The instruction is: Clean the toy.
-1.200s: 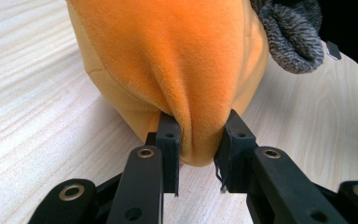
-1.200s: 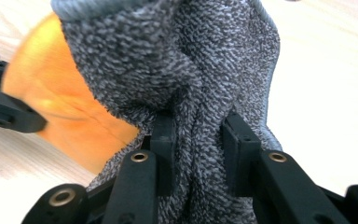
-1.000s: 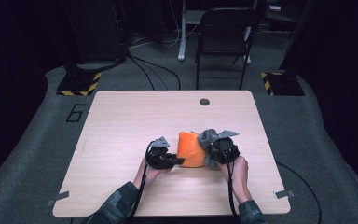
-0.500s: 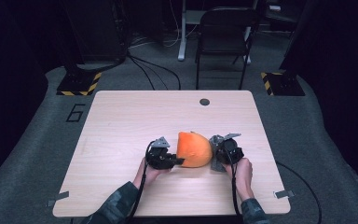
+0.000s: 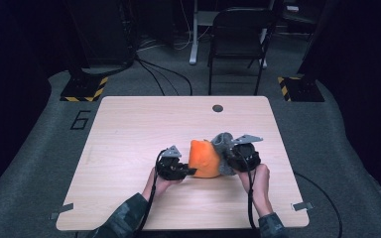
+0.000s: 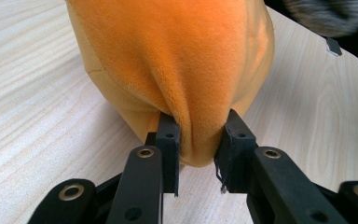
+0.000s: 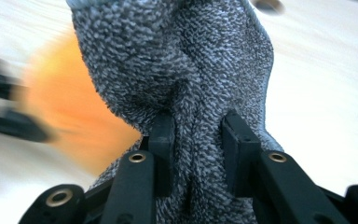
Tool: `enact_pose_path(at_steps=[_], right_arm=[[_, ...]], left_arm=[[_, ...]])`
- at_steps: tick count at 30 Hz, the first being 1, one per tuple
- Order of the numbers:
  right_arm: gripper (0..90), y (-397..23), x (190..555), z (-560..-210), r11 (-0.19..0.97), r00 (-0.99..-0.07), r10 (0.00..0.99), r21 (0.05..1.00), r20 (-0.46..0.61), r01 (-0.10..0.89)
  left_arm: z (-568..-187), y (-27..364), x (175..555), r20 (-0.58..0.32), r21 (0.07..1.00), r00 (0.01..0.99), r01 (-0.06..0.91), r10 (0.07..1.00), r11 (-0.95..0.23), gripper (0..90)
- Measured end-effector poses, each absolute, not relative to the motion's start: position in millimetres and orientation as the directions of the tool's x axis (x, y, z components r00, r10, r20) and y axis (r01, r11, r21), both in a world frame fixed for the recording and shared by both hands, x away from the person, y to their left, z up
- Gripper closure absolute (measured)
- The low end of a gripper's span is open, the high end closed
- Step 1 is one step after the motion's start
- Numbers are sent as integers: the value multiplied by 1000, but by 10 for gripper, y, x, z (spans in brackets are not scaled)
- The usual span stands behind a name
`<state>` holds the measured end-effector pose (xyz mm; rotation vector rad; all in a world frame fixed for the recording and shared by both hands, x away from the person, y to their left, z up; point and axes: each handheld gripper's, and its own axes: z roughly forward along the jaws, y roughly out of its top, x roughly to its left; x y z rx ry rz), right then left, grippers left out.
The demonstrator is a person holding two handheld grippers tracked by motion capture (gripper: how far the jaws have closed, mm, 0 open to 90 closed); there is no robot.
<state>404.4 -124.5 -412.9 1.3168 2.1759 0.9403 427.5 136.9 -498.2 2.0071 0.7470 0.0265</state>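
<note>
An orange plush piece [image 5: 203, 157] sits on the wooden table [image 5: 144, 124] between my two grippers. My left gripper [image 5: 188, 171] is at its left side, shut on a fold of the orange plush [image 6: 182, 70]; the two pads pinch the fabric between them. A grey fuzzy cloth [image 5: 222, 144] adjoins the orange piece on its right. My right gripper [image 5: 226, 159] is shut on that grey cloth [image 7: 177, 60], which bunches up between its pads and rises in front of the camera. The orange plush [image 7: 60, 112] shows blurred behind the grey cloth.
A small dark round hole [image 5: 218, 108] lies near the table's far edge. A black chair [image 5: 240, 34] stands beyond the table on the grey floor. Yellow-black striped bases [image 5: 83, 89] flank the far corners. Cables trail from both grippers towards the near edge.
The right gripper has lifted the grey cloth a little after dipping lower half a second ago. The orange plush has changed shape with it. The left gripper has stayed put.
</note>
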Motion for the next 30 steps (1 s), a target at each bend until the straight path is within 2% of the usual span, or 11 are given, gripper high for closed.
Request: enact_pose_path(at_steps=[5,8,17,30], right_arm=[[677,-859,3899,-4059,396,-561,827,752,-42,527],[674,-715,3879,-4116,427,-581,812,739,-60,521],[676,-744,3935,-4240,465,-565,816,716,-118,522],[673,-1089,4098,-4323,389,-485,872,691,-64,609]], left_arm=[[-4979,1368,4274,-265,797,819,483,509,-363,729],[-4981,1368,4274,-263,797,819,482,509,-364,729],[-4987,1371,4281,-270,796,815,488,512,-357,728],[-4996,1375,4287,-277,796,814,492,510,-353,729]])
